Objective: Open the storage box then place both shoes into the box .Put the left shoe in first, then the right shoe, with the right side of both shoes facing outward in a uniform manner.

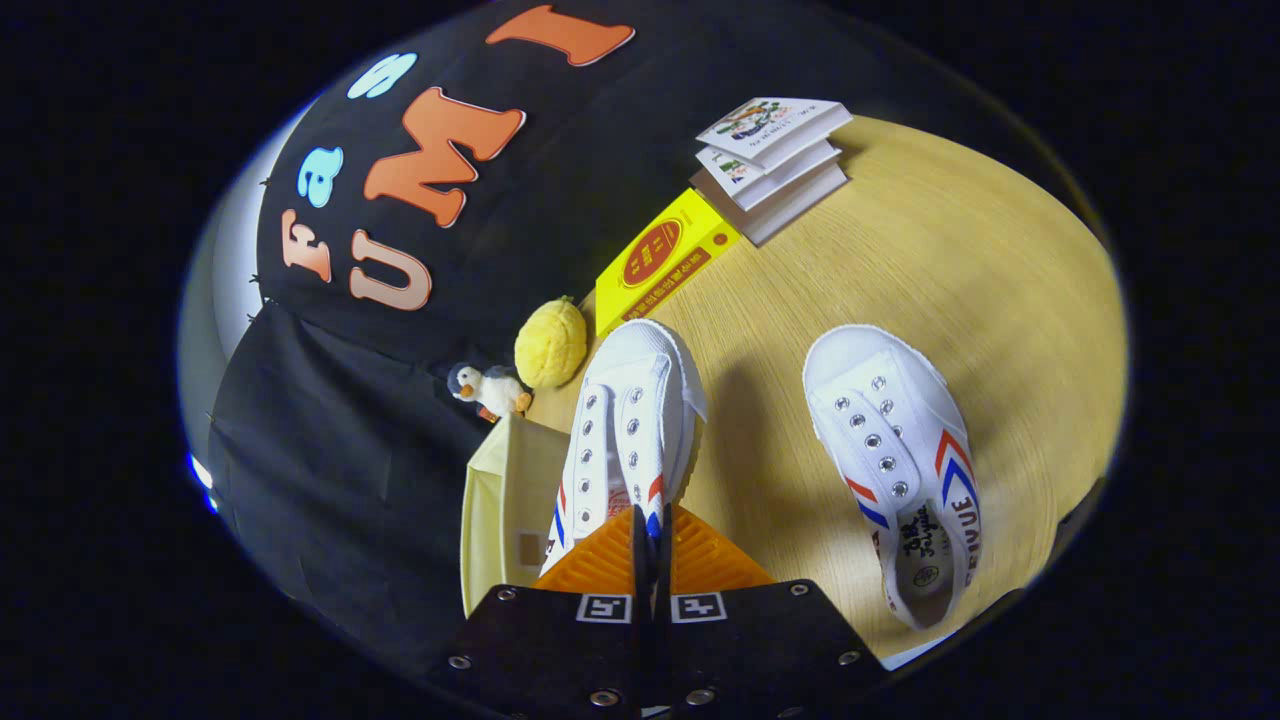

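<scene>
Between my jaws [650, 545], which are pinched thin on its heel edge, one shoe [625, 430] hangs over the open box [505, 500] beside the tabletop [900, 260]. I judge that grip narrow: the shoe could twist or slip and land facing the wrong way. Well apart on the wood lies the second shoe [900, 470]. I count two shoes, one box, three stacked books [775, 160].
</scene>
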`<state>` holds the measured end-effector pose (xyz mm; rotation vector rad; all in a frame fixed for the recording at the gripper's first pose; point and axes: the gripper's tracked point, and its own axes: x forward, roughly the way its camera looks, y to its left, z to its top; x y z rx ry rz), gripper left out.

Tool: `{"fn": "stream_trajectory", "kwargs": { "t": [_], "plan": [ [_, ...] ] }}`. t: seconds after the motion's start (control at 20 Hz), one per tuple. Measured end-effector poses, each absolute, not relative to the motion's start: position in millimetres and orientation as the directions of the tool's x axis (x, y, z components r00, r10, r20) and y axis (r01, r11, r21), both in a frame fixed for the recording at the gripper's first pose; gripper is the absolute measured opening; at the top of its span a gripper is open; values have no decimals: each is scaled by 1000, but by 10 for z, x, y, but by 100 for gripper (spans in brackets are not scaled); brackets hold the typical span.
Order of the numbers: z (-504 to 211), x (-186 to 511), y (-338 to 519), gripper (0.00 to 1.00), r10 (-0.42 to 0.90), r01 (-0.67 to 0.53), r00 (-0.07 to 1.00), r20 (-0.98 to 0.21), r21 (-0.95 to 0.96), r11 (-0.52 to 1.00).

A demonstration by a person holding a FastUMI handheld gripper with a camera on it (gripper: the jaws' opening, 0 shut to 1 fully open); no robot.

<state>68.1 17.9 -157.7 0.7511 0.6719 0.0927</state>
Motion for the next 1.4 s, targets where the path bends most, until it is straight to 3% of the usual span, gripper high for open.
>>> {"fn": "stream_trajectory", "kwargs": {
  "t": [0.3, 0.55, 0.85, 1.4],
  "plan": [
    [-820, 638, 512, 0, 323, 78, 821, -471, 653, 754],
    [-633, 581, 1136, 0, 383, 27, 802, -457, 669, 743],
    [-900, 598, 1992, 0, 443, 11, 756, -482, 685, 728],
    [-1737, 776, 2419, 0, 328, 124, 703, -631, 563, 817]
  ]
}}
